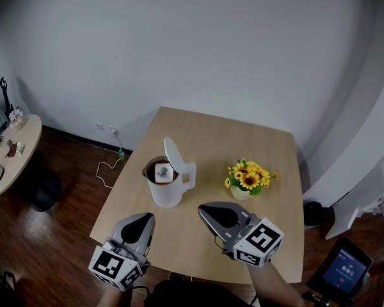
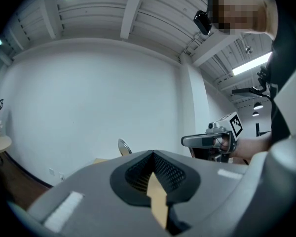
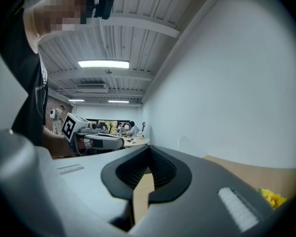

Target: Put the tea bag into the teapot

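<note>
Head view, flowers (image 1: 248, 179) near open teapot (image 1: 165, 185)

Head view steeply down on table (image 1: 269, 152). Left gripper view shows right gripper (image 2: 185, 141); right, left gripper (image 3: 121, 142).

Your grey, beak-shaped plastic left gripper (image 1: 143, 219) and matching right gripper (image 1: 206, 210) are each carrying a white cube with black square markers (image 1: 118, 268) at the rear. Black ribbed fingers (image 2: 173, 174) are lining each grey shell, pale rectangular strips flanking them. You are wearing a black top (image 1: 179, 297).
</note>
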Demonstrator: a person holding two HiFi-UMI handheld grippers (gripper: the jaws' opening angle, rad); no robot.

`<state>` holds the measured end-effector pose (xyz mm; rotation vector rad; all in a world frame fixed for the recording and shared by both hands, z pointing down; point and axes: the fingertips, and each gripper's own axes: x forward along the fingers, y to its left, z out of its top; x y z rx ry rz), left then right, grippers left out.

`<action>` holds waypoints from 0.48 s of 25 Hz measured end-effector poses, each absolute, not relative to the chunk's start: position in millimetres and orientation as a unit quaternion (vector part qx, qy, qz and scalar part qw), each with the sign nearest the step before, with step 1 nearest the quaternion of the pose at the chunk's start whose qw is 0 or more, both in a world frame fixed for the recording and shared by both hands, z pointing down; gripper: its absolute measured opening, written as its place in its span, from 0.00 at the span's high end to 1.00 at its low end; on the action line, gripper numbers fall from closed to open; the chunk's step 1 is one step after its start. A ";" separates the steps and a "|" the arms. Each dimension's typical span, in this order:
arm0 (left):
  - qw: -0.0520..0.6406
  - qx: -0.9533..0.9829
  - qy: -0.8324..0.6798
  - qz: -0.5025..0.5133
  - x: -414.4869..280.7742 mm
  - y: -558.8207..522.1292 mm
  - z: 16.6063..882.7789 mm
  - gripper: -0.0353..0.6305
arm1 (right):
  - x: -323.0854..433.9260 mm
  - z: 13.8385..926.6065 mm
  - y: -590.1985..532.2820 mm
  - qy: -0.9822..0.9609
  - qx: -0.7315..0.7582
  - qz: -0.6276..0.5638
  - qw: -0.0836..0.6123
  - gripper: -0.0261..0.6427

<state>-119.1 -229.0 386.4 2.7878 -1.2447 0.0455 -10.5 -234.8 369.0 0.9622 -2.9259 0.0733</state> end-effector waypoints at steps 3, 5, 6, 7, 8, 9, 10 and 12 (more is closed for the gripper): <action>0.040 0.910 -0.412 0.016 -120.3 -228.5 386.5 0.94 | -12.4 368.7 -233.2 -0.951 0.308 0.022 0.029 0.96; 0.040 0.909 -0.414 0.018 -121.0 -228.1 388.2 0.94 | -13.2 369.3 -232.4 -0.951 0.306 0.021 0.030 0.96; 0.040 0.909 -0.415 0.019 -121.1 -227.1 387.8 0.94 | -13.1 369.6 -232.2 -0.951 0.306 0.021 0.030 0.96; 0.037 0.909 -0.415 0.019 -121.2 -225.7 386.5 0.94 | -12.8 369.7 -232.1 -0.951 0.306 0.020 0.029 0.96; 0.033 0.909 -0.415 0.019 -120.9 -224.4 384.8 0.94 | -12.0 369.2 -232.3 -0.951 0.308 0.019 0.027 0.96; 0.029 0.909 -0.415 0.018 -120.1 -223.5 383.5 0.94 | -10.8 368.2 -232.6 -0.950 0.309 0.018 0.023 0.96; 0.028 0.910 -0.414 0.018 -118.9 -222.9 383.1 0.94 | -9.5 366.9 -232.9 -0.950 0.311 0.017 0.020 0.96; 0.031 0.910 -0.413 0.018 -116.3 -222.0 384.1 0.94 | -7.1 365.1 -233.0 -0.949 0.313 0.016 0.016 0.96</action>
